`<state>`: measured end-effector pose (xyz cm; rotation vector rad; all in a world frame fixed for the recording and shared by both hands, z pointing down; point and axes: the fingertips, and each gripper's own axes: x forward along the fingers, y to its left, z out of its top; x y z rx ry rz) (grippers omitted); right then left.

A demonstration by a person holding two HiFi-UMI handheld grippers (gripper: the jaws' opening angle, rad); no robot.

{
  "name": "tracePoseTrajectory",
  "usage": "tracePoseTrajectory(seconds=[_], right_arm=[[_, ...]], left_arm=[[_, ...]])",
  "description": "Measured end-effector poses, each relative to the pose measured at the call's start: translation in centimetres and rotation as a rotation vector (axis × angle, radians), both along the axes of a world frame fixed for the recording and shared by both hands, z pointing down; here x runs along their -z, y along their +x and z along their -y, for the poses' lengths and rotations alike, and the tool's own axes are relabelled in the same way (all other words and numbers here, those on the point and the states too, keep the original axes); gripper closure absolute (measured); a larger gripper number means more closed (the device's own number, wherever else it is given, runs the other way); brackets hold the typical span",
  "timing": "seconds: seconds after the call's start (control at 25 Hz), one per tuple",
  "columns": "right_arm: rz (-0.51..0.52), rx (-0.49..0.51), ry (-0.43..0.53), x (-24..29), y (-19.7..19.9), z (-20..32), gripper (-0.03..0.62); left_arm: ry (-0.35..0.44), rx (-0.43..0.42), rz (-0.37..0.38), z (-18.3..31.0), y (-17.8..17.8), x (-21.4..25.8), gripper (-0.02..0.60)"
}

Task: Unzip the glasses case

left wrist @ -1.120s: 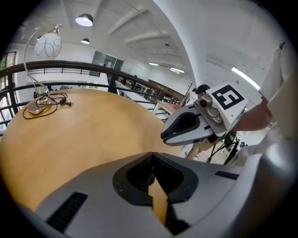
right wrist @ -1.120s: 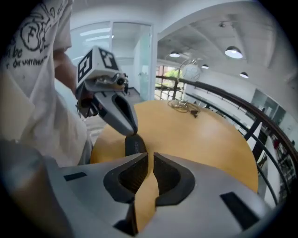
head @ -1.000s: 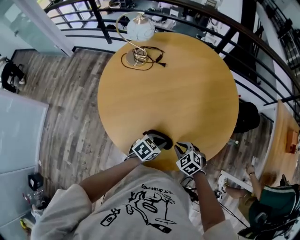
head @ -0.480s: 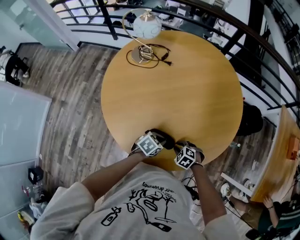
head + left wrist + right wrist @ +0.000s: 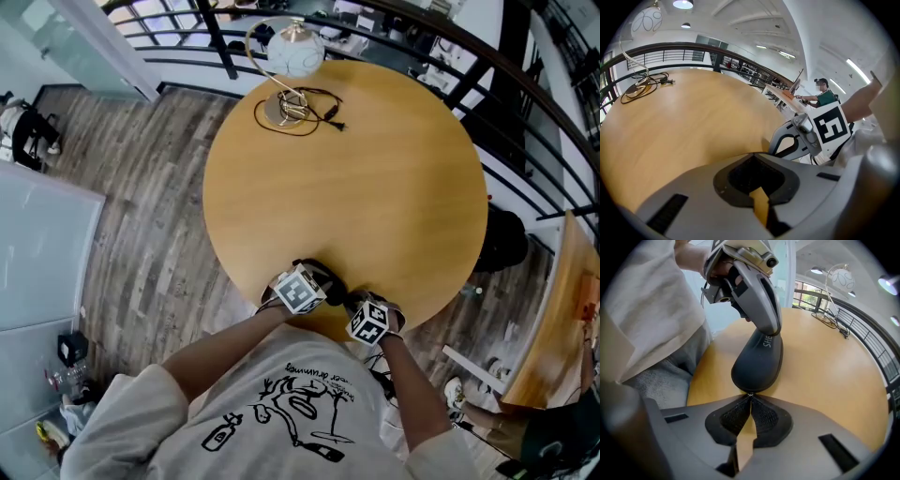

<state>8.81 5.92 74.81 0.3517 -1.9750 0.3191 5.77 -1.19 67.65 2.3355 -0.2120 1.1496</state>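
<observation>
A black glasses case lies on the round wooden table, close to its near edge. In the right gripper view the case points its rounded end at me. My right gripper is shut on the small metal zipper pull at that end. My left gripper comes down from above with its jaws together, their tips resting on the case's top. In the left gripper view the case is hidden under my left gripper, and the right gripper shows beside it. From the head view, both marker cubes sit over the case.
A globe lamp on a brass base with a coiled black cable stands at the table's far side. A dark railing curves round behind the table. A seated person is at another table further off.
My right gripper has shifted a little left, closer to the case's end and the table's edge. The left gripper stays on the case. The head camera has drifted slightly.
</observation>
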Motion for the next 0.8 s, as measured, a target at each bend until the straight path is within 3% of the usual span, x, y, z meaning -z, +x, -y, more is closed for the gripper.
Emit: tracePoseTrajectory(seconds=[0.44,0.8], right_arm=[[0.02,0.048,-0.042,0.0,-1.6,-2.3,0.571],[-0.007,0.074,0.004,-0.1,-1.2,-1.7,0.571]], left_arm=[[-0.023,-0.019,0.023,-1.9,-1.2,-0.6,0.575],[0.022,-0.056,0.027,-1.8,-1.1,-1.2,0.575]])
